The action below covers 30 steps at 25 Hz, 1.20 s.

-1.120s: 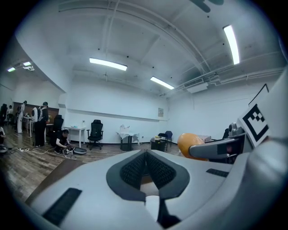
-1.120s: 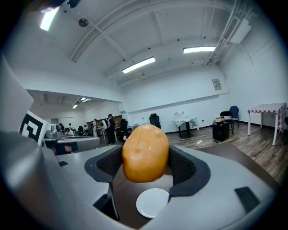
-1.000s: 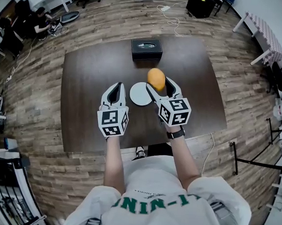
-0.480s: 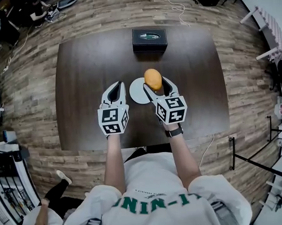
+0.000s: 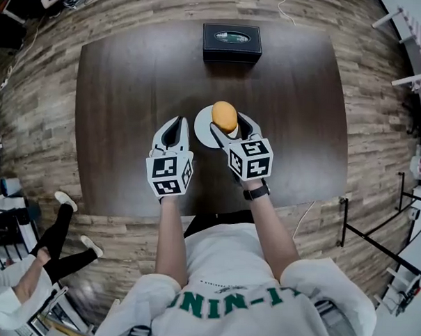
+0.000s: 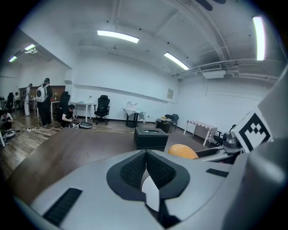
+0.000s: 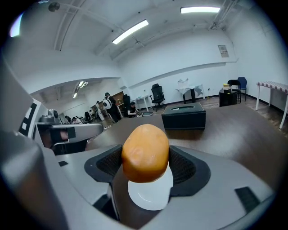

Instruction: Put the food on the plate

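An orange, egg-shaped food item (image 5: 224,116) (image 7: 145,152) is clamped between the pads of my right gripper (image 5: 230,124) (image 7: 146,164), which is shut on it. It hangs above the small white plate (image 5: 203,122) (image 7: 150,195) on the dark table (image 5: 130,91). My left gripper (image 5: 174,129) (image 6: 146,170) rests just left of the plate, shut, with nothing between its pads. From the left gripper view, the food (image 6: 182,151) shows at the right and a sliver of the plate (image 6: 150,192) shows below the jaws.
A black box (image 5: 232,43) (image 7: 183,116) (image 6: 151,137) sits at the table's far edge. A person (image 5: 25,274) stands on the wood floor at the lower left. Office chairs and tables stand far off.
My right gripper has carried the food leftward, from right of the plate to over it. The left gripper has stayed beside the plate. A person has walked in at lower left.
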### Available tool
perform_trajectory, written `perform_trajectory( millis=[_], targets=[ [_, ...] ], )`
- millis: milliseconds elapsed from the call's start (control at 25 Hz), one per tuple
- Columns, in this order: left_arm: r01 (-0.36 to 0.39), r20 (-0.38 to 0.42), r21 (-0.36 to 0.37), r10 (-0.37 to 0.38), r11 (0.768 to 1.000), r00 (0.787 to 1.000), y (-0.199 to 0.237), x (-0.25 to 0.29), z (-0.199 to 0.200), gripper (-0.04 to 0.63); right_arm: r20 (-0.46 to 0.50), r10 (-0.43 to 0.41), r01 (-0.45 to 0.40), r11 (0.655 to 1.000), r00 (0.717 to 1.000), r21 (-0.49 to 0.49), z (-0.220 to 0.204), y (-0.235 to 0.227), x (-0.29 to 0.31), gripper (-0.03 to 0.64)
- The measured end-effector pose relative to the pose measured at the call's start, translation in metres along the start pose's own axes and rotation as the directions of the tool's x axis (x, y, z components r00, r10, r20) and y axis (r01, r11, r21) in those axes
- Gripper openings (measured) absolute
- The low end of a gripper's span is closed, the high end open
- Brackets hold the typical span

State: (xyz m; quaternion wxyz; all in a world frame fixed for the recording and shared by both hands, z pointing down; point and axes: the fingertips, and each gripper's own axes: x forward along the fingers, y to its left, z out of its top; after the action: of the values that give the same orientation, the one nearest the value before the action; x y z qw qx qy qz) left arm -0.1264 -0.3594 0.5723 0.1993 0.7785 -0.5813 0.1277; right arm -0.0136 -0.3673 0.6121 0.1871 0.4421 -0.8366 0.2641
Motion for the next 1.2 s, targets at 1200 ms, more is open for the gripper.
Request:
perform_trajectory(
  millis=[1200],
  targets=[
    [-0.052, -0.135, -0.088, 0.039, 0.995, 0.990, 0.017, 0.031, -0.081, 0.014, -0.212, -0.010, 0.010, 1.000, 0.977, -0.001, -0.097, -0.020, 0.074, 0.331]
  ],
)
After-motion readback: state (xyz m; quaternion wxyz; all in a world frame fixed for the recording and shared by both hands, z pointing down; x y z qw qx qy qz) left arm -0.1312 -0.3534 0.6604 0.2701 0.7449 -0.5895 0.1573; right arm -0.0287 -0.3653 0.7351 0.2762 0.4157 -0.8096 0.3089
